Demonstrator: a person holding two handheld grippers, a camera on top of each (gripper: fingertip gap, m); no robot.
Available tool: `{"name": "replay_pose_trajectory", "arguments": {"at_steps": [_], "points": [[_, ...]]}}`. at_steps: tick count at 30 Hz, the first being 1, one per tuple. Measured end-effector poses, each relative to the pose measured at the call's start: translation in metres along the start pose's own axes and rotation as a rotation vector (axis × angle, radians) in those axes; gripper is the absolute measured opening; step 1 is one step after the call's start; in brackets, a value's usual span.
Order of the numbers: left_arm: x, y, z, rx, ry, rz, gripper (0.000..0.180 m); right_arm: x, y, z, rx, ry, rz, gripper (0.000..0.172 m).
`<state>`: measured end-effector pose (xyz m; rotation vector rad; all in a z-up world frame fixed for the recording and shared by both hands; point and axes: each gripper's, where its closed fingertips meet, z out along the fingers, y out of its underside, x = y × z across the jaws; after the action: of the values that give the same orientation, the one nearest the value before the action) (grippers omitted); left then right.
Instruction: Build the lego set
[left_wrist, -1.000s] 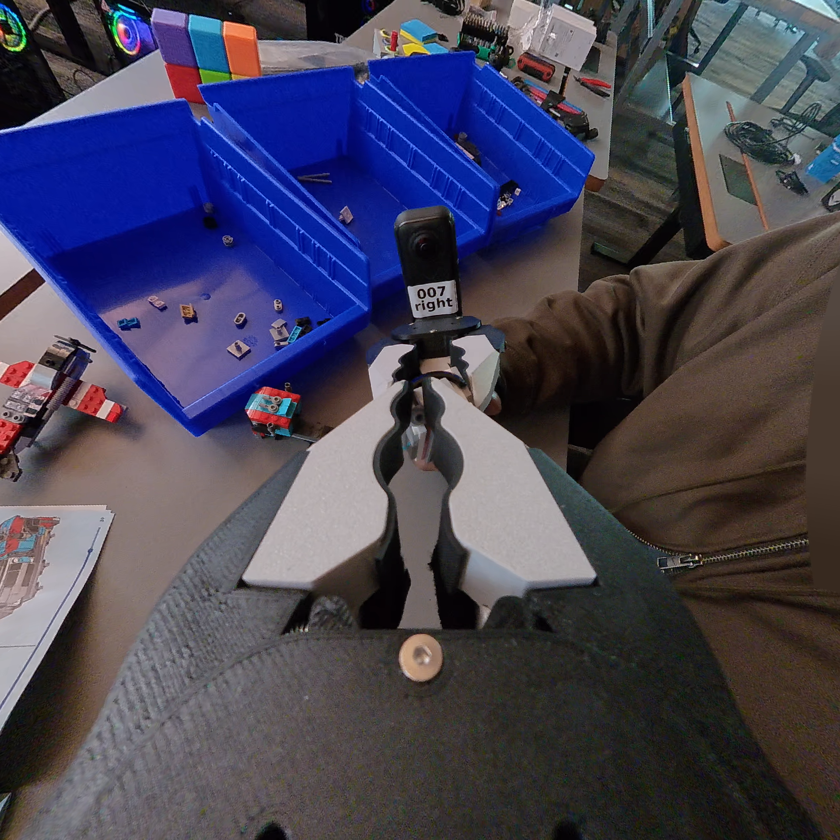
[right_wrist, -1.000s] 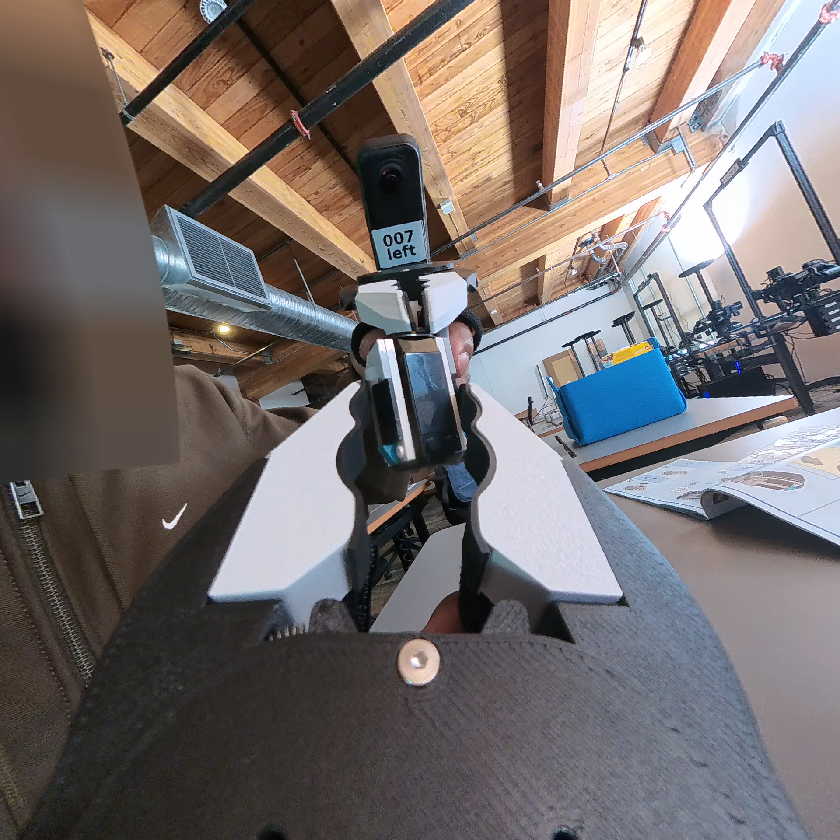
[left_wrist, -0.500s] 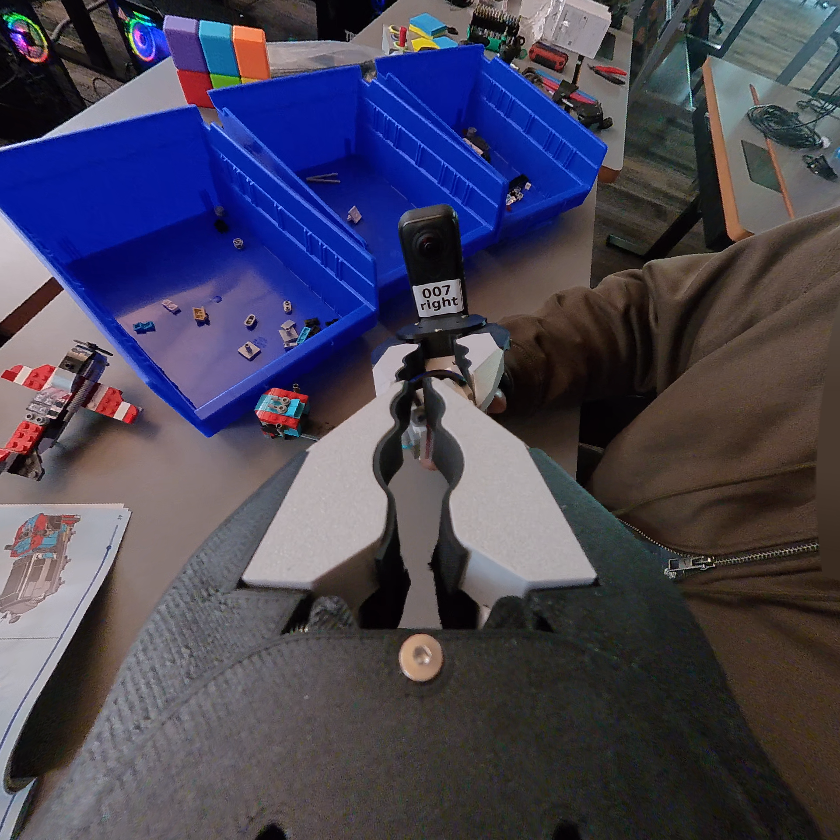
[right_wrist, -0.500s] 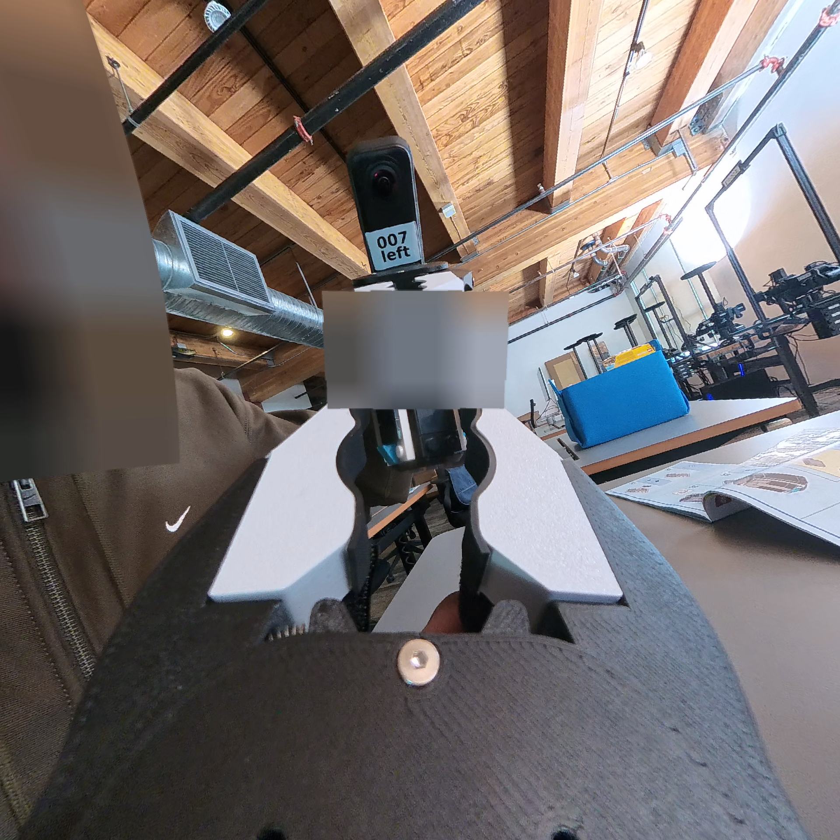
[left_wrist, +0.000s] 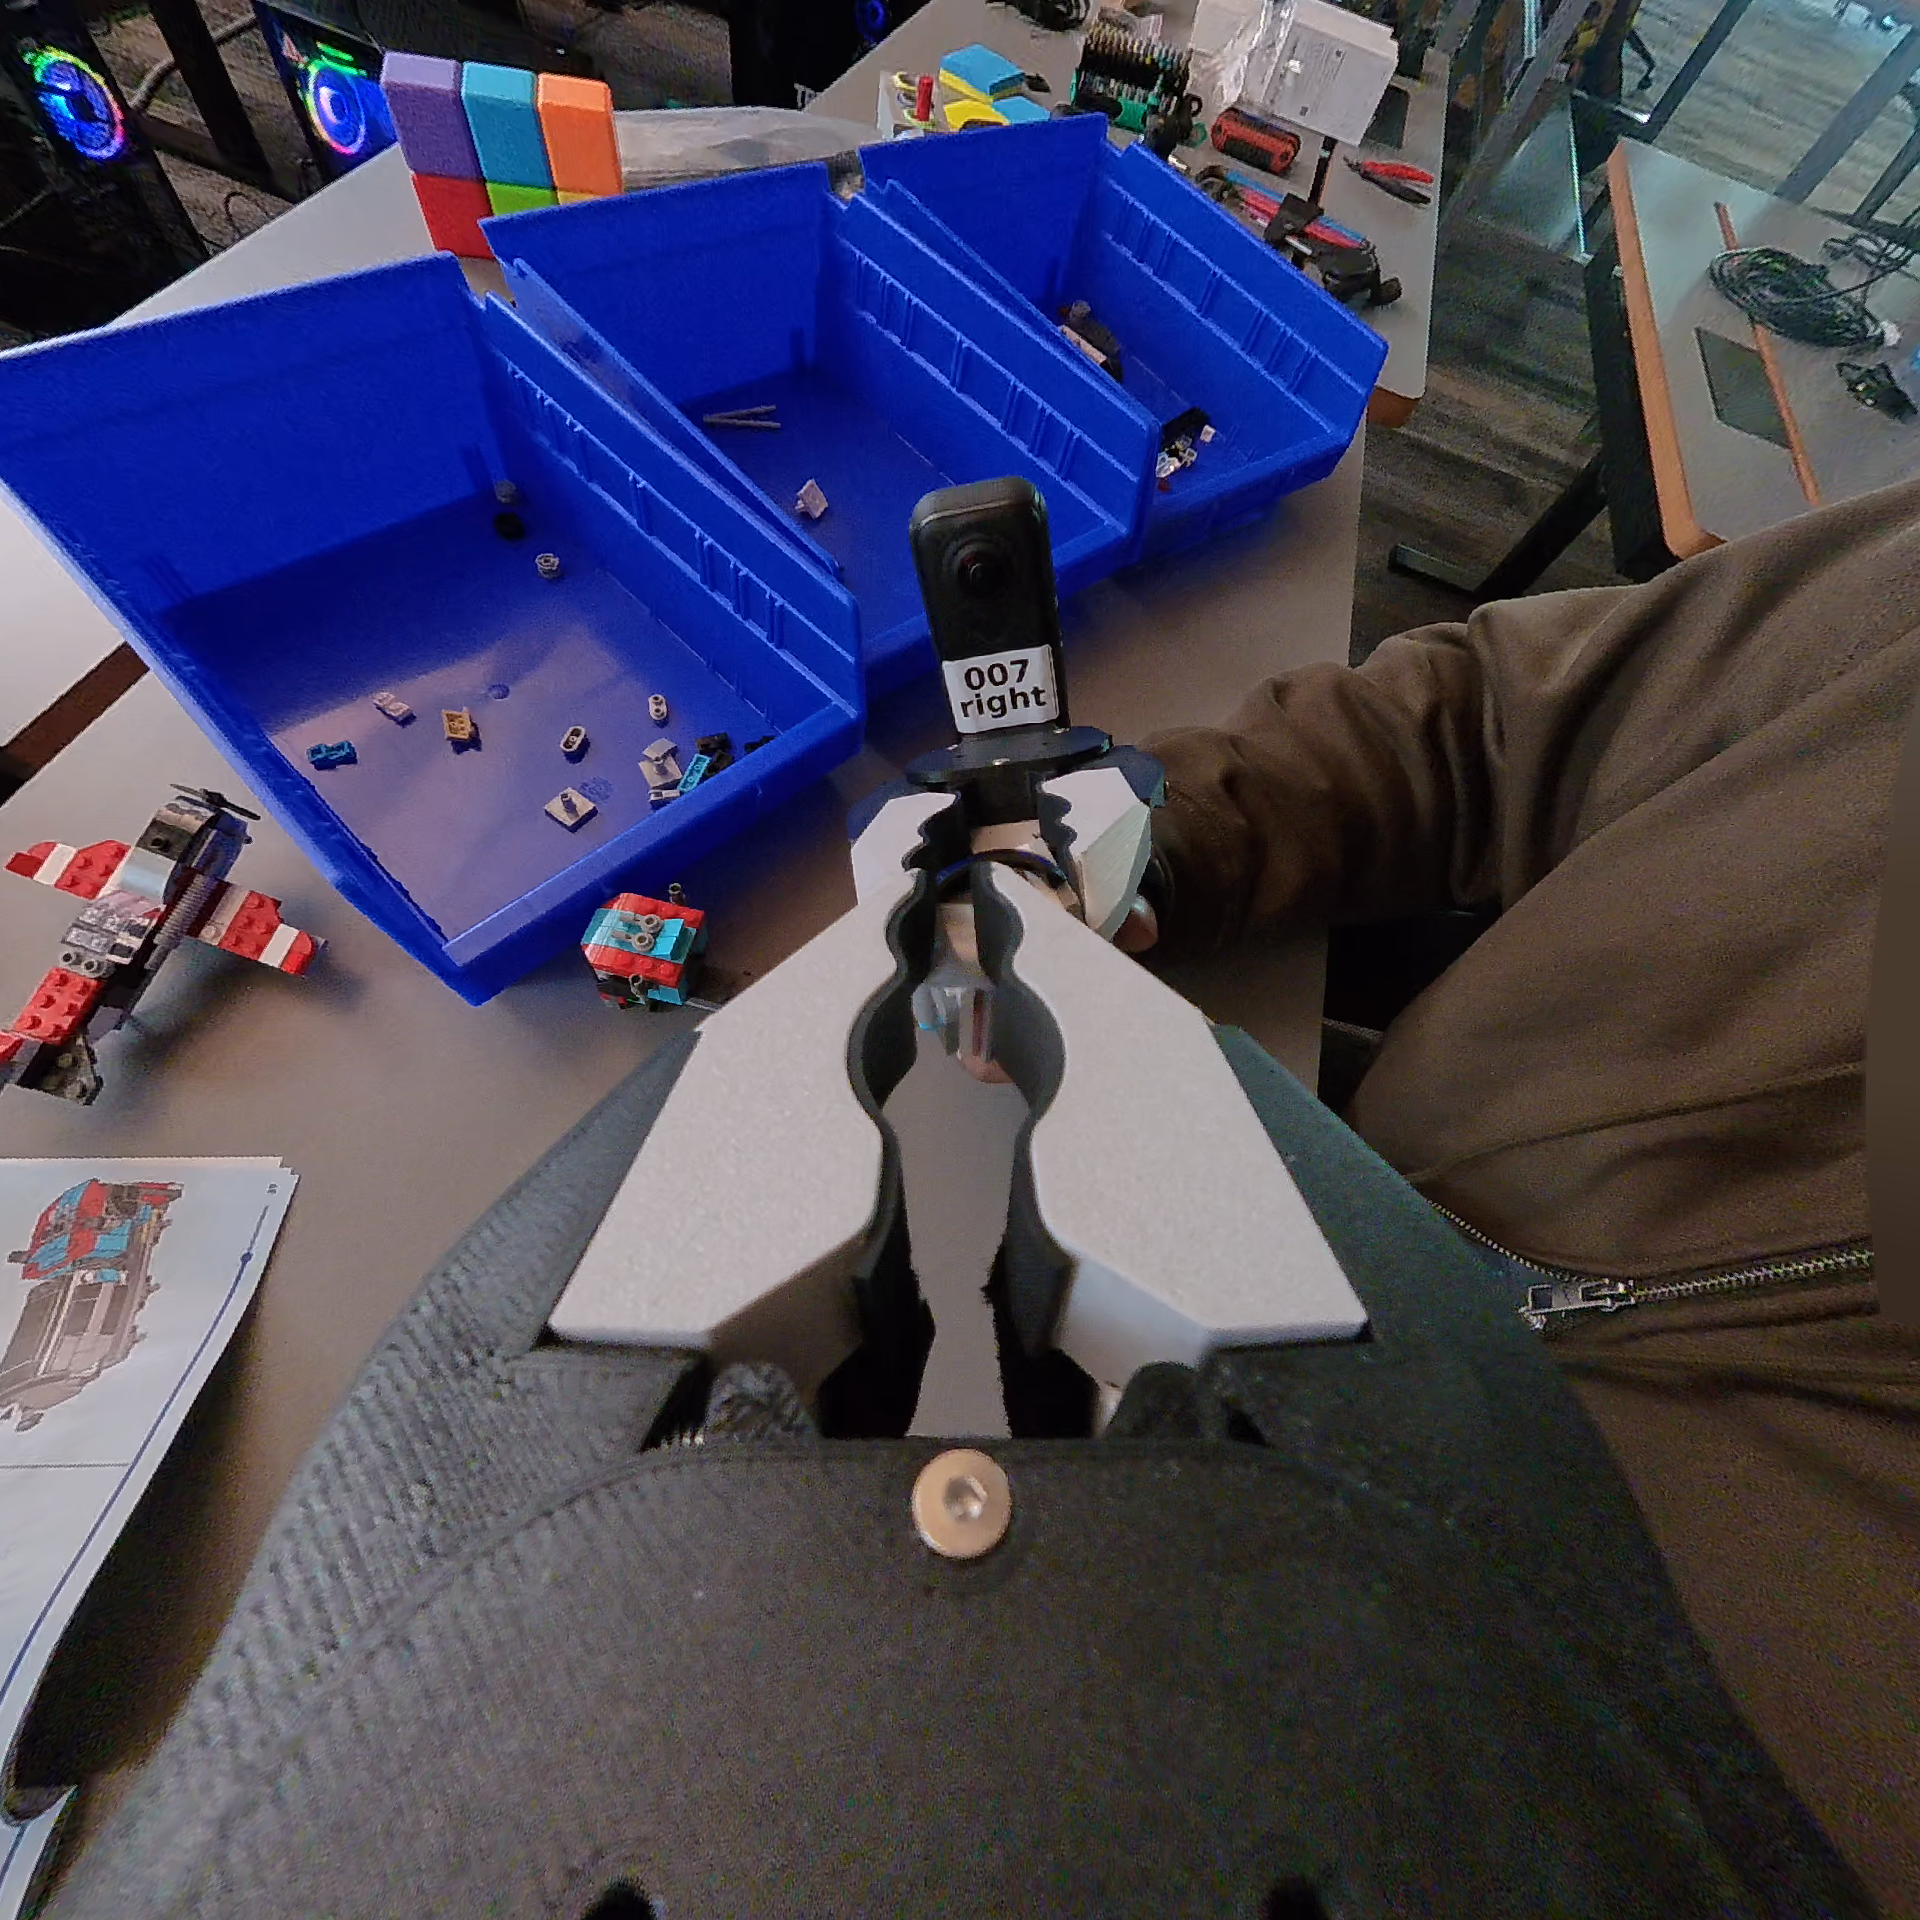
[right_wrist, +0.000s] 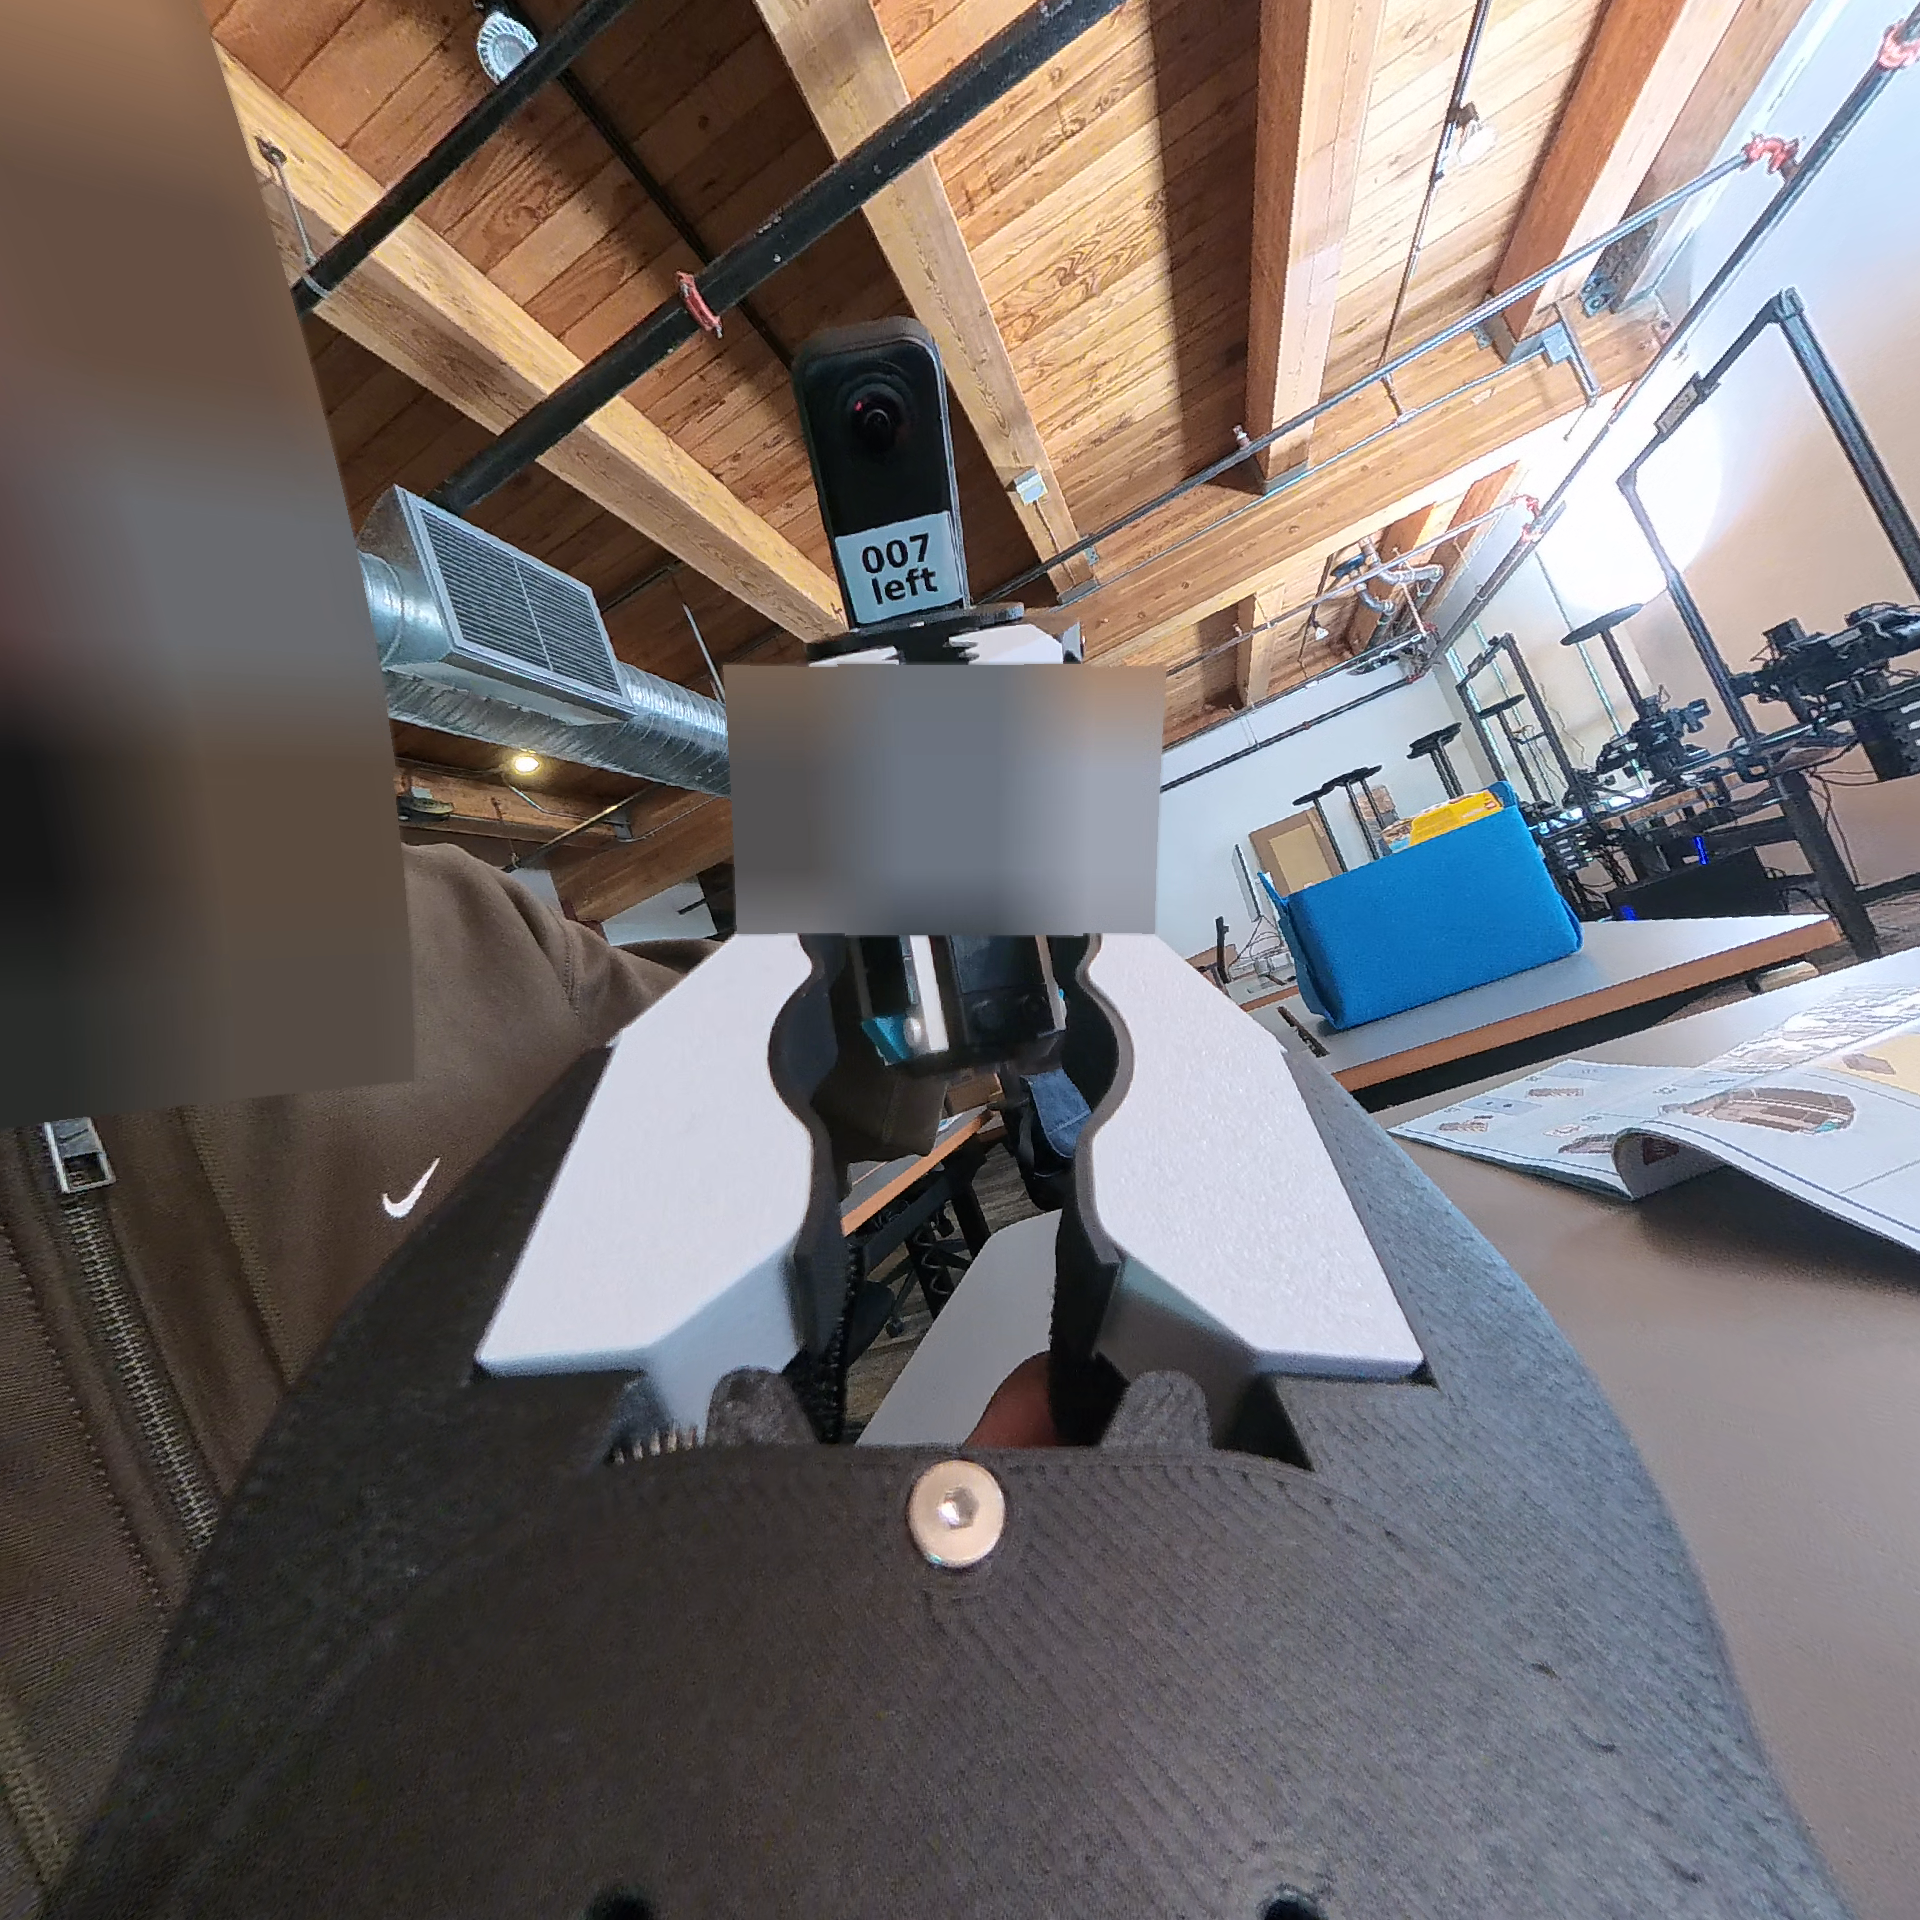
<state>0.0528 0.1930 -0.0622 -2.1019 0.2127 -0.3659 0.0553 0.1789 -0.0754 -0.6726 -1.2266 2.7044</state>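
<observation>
Matte grey table (left_wrist: 343, 1081), ribbed glossy blue plastic bins (left_wrist: 582, 644), studded brick model (left_wrist: 642, 948).

My right gripper (right_wrist: 951, 997) grips a small brick assembly of black, white and teal pieces (right_wrist: 961, 1003) between its grey fingers (right_wrist: 1195, 1039). Just past it, the left gripper's black camera (right_wrist: 878, 457) points back. An open instruction booklet (right_wrist: 1704, 1122) lies on the brown table (right_wrist: 1714, 1455) at right.

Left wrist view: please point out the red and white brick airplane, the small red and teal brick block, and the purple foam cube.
Brick airplane (left_wrist: 156, 914), left wrist view, fuselage.
Brick block (left_wrist: 642, 948), left wrist view, top face.
Purple cube (left_wrist: 424, 112), left wrist view, front face.
</observation>
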Motion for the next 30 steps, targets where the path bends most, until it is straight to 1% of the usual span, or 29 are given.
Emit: {"name": "replay_pose_trajectory", "arguments": {"at_steps": [5, 8, 11, 13, 15, 17, 20, 22, 25, 28, 30], "points": [[0.002, -0.001, 0.0, 0.007, -0.009, 0.006, 0.008, -0.001, 0.0, 0.0, 0.002, -0.001, -0.004, 0.042], [-0.004, -0.003, -0.003, 0.029, -0.051, 0.024, 0.008, 0.002, -0.001, -0.001, 0.002, 0.012, -0.007, 0.042], [-0.017, -0.005, -0.013, 0.121, -0.096, -0.011, 0.01, 0.005, -0.006, -0.003, 0.003, 0.044, -0.025, 0.042], [-0.029, 0.003, -0.021, 0.182, -0.128, -0.055, 0.014, 0.01, -0.01, -0.006, 0.003, 0.074, -0.036, 0.042], [-0.046, 0.025, -0.031, 0.229, -0.188, -0.097, 0.017, 0.015, -0.01, -0.009, -0.007, 0.105, -0.048, 0.041], [-0.052, 0.061, -0.034, 0.244, -0.183, -0.171, 0.019, 0.019, -0.008, -0.011, -0.017, 0.13, -0.049, 0.041], [-0.043, 0.124, -0.023, 0.171, -0.127, -0.332, 0.027, 0.023, -0.002, -0.009, -0.042, 0.147, -0.044, 0.041], [-0.033, 0.156, -0.008, 0.088, -0.136, -0.337, 0.031, 0.026, 0.003, -0.008, -0.059, 0.156, -0.036, 0.041], [-0.025, 0.18, 0.014, -0.041, -0.176, -0.242, 0.039, 0.03, 0.008, -0.008, -0.074, 0.169, -0.021, 0.041], [-0.034, 0.189, 0.028, -0.129, -0.235, -0.145, 0.043, 0.034, 0.009, -0.009, -0.079, 0.188, -0.026, 0.041], [-0.036, 0.192, 0.036, -0.169, -0.221, -0.112, 0.044, 0.034, 0.008, -0.01, -0.078, 0.193, -0.03, 0.041]]}}
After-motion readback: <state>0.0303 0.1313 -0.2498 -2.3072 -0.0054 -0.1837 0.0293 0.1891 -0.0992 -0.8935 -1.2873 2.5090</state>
